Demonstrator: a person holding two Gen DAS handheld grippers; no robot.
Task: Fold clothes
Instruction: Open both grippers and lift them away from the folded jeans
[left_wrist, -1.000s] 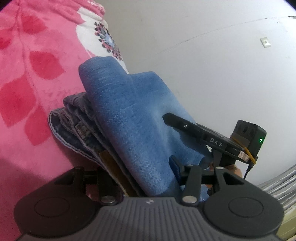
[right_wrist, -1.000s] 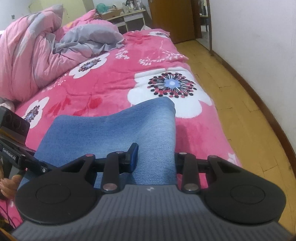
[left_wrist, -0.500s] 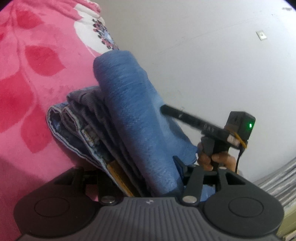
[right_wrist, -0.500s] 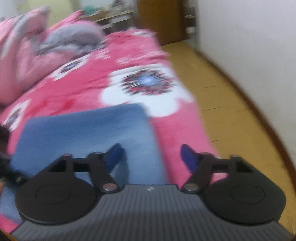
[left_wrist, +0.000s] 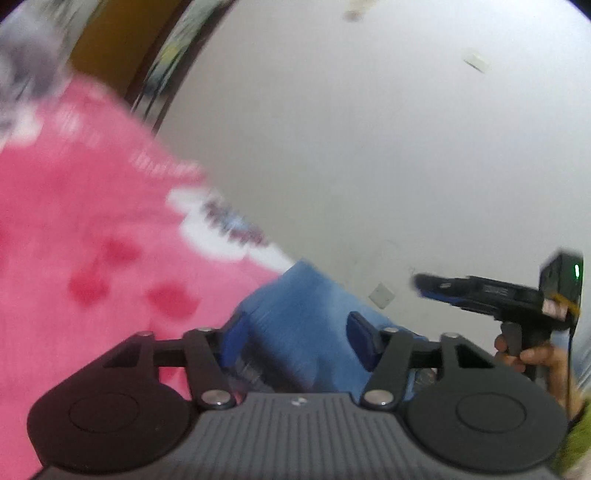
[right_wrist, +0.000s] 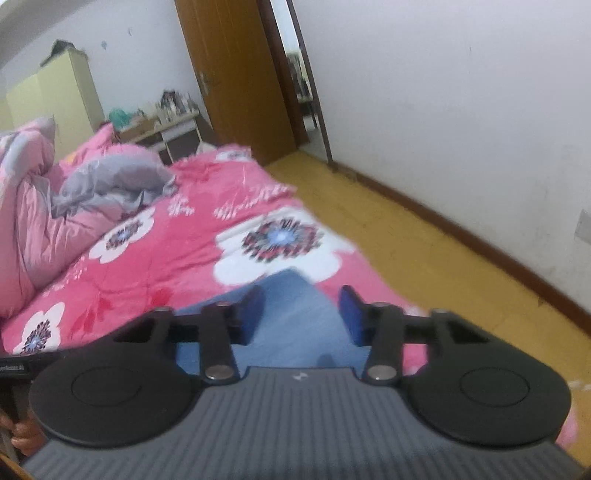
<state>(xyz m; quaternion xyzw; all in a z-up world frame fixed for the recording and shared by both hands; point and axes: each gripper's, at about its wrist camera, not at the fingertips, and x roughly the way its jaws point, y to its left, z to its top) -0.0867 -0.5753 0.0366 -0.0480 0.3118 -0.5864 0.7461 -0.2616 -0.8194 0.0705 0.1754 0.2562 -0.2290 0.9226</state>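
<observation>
The folded blue jeans (left_wrist: 303, 332) lie on the pink flowered bedspread (left_wrist: 74, 258) near its edge. My left gripper (left_wrist: 295, 328) is open, its blue pads apart on either side of the fold, above it. My right gripper (right_wrist: 301, 310) is open and empty, raised above the jeans (right_wrist: 295, 325). The right gripper also shows in the left wrist view (left_wrist: 480, 291), off to the right in a hand. The left wrist view is blurred.
A pink quilt and grey cloth (right_wrist: 92, 184) are heaped at the far left of the bed. Yellow floor (right_wrist: 406, 240) runs along the bed's right side to a white wall (right_wrist: 461, 110) and a brown door (right_wrist: 236, 74). A cabinet (right_wrist: 62, 96) stands far back.
Both grippers have opened and let go of the jeans. Both have pulled back and tilted up, so the jeans now lie lower in each view.
</observation>
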